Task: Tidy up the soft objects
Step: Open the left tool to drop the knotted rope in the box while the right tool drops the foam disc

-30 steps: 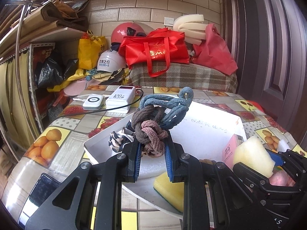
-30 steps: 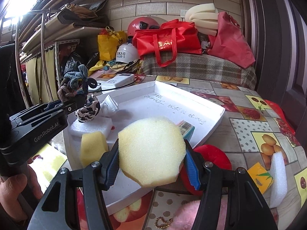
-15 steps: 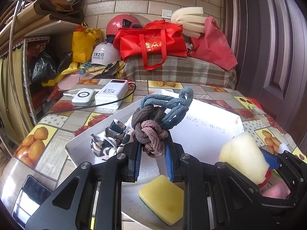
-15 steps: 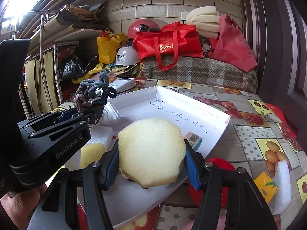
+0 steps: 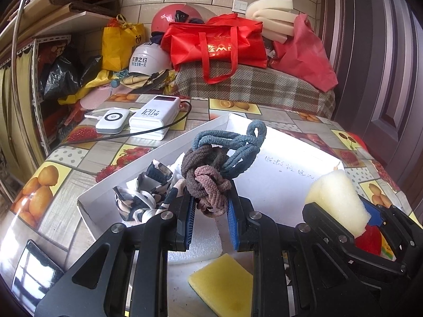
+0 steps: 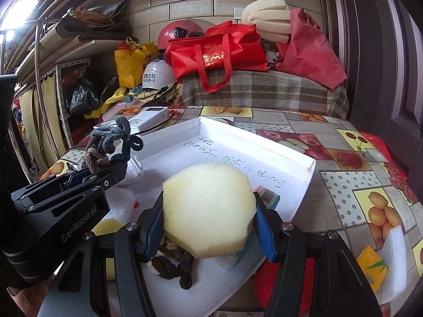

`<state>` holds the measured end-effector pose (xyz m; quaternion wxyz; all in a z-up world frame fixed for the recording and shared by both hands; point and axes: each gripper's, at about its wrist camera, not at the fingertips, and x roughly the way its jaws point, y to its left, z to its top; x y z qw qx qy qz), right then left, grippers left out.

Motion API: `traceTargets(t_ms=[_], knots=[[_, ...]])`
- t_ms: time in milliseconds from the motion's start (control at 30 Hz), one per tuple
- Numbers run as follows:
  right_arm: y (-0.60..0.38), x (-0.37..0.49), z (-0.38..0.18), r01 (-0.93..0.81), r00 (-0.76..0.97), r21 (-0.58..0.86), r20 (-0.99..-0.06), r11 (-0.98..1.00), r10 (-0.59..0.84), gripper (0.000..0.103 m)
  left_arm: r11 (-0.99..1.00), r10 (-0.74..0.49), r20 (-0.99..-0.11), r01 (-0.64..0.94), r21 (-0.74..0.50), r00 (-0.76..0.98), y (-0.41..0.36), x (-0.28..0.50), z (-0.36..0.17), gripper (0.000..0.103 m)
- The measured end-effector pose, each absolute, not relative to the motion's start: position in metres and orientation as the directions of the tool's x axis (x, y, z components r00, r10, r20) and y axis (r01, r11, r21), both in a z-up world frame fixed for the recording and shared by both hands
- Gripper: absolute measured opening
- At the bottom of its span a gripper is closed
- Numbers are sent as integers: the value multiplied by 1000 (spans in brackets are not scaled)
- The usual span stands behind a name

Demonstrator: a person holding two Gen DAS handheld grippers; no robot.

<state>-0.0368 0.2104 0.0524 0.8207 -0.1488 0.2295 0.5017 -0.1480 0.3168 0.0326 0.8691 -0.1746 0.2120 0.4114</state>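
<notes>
My left gripper (image 5: pixel 211 206) is shut on a knotted bundle of hair ties (image 5: pixel 216 163), blue, brown and pink, held above the near left part of a white tray (image 5: pixel 280 185). My right gripper (image 6: pixel 208 219) is shut on a pale yellow round sponge (image 6: pixel 208 206), held over the tray's near edge (image 6: pixel 306 182). The sponge also shows at the right of the left wrist view (image 5: pixel 335 200). In the tray lie a black-and-white patterned scrunchie (image 5: pixel 148 195), a white foam piece (image 5: pixel 203 243), a yellow sponge (image 5: pixel 224 288) and a dark braided tie (image 6: pixel 171 264).
Two white power banks (image 5: pixel 153 119) with a black cable lie on the fruit-print tablecloth behind the tray. A white foam strip (image 6: pixel 394 264) and a red object (image 6: pixel 267 280) lie right of the tray. Red bags (image 5: pixel 214 42) and helmets crowd the back.
Both grippers have moved forward over the tray with their loads still held. The left gripper with the hair ties now sits closer to the patterned scrunchie.
</notes>
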Motion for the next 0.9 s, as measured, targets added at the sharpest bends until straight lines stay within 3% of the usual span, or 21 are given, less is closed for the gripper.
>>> traceTargets(t_ms=[333,400,433,467,533,567,767,900], knots=[[217,-28,52,-863,434,-19,-538,504,723,62,566,681,-542,-824,-38,493,316,-136,30,23],[218,-27,51,-860,435,-19,-547,510,715,68,547,691,-539,-836,-46,482,318,-140,30,27],[218,-25,51,-854,440,-13,-551,519,710,75,533,698,-536,-845,-54,475,320,-143,30,37],[217,-22,50,-846,446,-4,-553,534,703,82,523,700,-534,-850,-69,474,321,-146,30,53],[215,-13,49,-830,446,30,-564,557,695,82,494,708,-536,-865,-88,459,325,-152,29,78],[213,-10,49,-824,444,47,-568,565,693,83,487,707,-538,-868,-99,459,327,-154,29,82],[214,-9,47,-821,436,57,-578,568,689,86,477,720,-520,-872,-109,459,325,-159,31,82],[215,-15,48,-833,434,41,-569,551,699,89,479,744,-446,-863,-162,497,317,-173,37,83]])
